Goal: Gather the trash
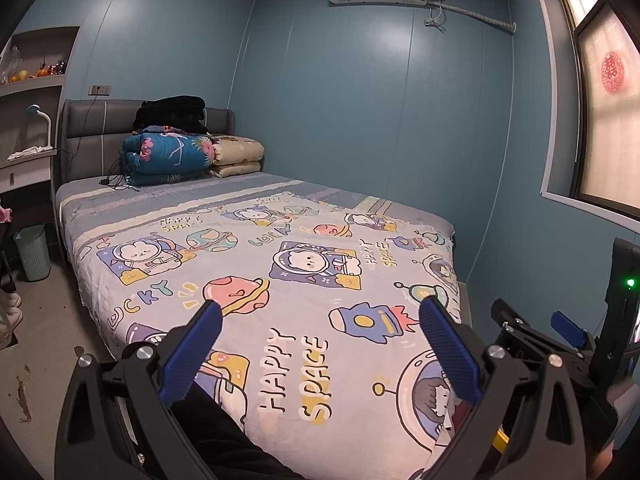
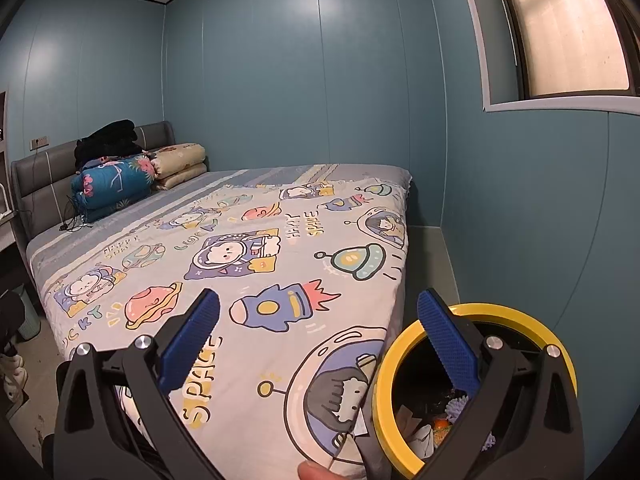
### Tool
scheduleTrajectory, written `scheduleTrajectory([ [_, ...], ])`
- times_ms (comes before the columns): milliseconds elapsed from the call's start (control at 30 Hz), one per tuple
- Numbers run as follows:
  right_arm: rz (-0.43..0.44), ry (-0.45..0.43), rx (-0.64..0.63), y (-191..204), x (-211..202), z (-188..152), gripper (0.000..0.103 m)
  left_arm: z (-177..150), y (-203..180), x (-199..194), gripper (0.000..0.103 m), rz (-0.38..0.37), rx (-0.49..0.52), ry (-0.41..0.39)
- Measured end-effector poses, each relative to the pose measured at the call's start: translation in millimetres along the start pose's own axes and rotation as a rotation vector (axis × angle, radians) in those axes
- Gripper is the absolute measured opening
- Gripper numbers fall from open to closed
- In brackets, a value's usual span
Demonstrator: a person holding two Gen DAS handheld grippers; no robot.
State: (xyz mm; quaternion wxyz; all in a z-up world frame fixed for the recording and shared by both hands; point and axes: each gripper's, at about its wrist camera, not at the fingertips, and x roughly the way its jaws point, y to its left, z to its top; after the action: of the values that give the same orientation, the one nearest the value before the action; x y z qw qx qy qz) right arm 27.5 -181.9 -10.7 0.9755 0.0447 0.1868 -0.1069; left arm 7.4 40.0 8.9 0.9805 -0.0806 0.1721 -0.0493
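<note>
A round bin with a yellow rim (image 2: pixel 504 314) stands beside the bed's near right corner, low in the right wrist view. Inside it lie crumpled white paper (image 2: pixel 424 438), an orange scrap (image 2: pixel 441 424) and a purple piece (image 2: pixel 456 405). My right gripper (image 2: pixel 319 298) is open with nothing between its blue pads, and its right finger (image 2: pixel 448 344) hangs over the bin's mouth. Over the foot of the bed my left gripper (image 1: pixel 320 306) is also open and holds nothing. One blue pad (image 1: pixel 568 326) of the right gripper shows at the left wrist view's right edge.
The bed (image 1: pixel 280 280) has a cartoon space-print sheet, with folded quilts (image 1: pixel 168 156) and dark clothes stacked at the headboard. A teal wastebasket (image 1: pixel 34 252) stands on the floor to the bed's left, near shoes. Blue walls and a window close off the right side.
</note>
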Motion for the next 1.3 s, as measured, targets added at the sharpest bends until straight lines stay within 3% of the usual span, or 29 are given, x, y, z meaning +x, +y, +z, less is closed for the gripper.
scheduleTrajectory([
  [1300,-0.006,0.020,0.013,-5.1,5.9,-4.4,0.095,-3.5,1.5,4.7,0.095,-0.023,-0.012,0.026],
])
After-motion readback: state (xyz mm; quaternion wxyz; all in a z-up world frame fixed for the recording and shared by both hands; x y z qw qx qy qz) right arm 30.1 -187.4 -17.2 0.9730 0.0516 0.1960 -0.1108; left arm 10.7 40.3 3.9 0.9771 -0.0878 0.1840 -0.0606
